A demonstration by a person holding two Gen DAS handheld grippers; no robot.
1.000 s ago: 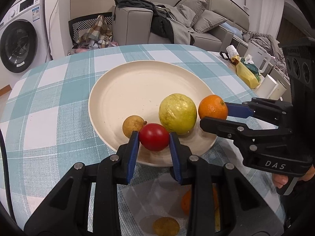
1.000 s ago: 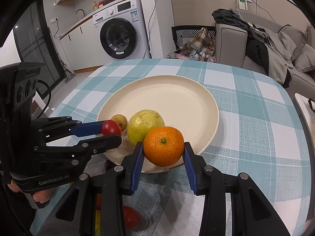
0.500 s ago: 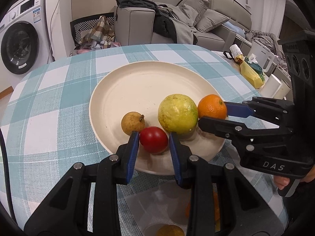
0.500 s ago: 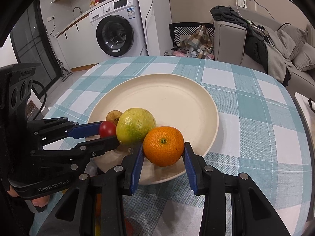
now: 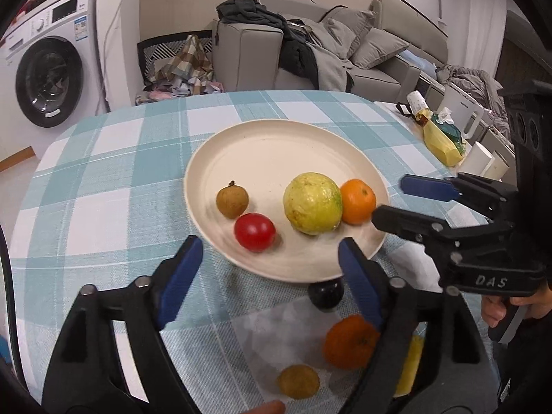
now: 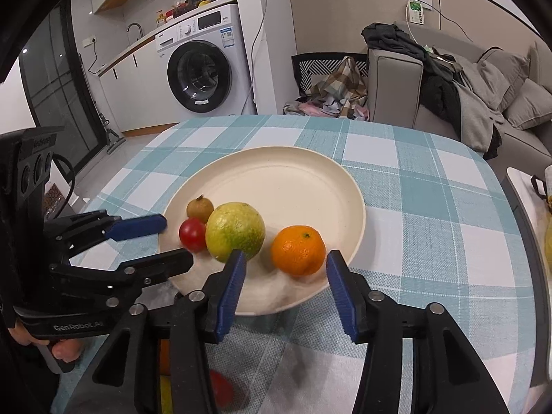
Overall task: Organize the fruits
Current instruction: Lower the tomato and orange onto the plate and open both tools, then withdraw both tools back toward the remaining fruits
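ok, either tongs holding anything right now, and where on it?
Nothing held. Left tongs and right tongs are both open, clear of the tomato and orange, which rest on the plate.

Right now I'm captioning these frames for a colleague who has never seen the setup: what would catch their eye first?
The big cream plate on the teal checked tablecloth, carrying four fruits near its front edge: a large yellow-green guava, an orange, a red tomato and a small brown longan. Next, the blue-padded left tongs and right tongs, both open and empty just short of the plate.
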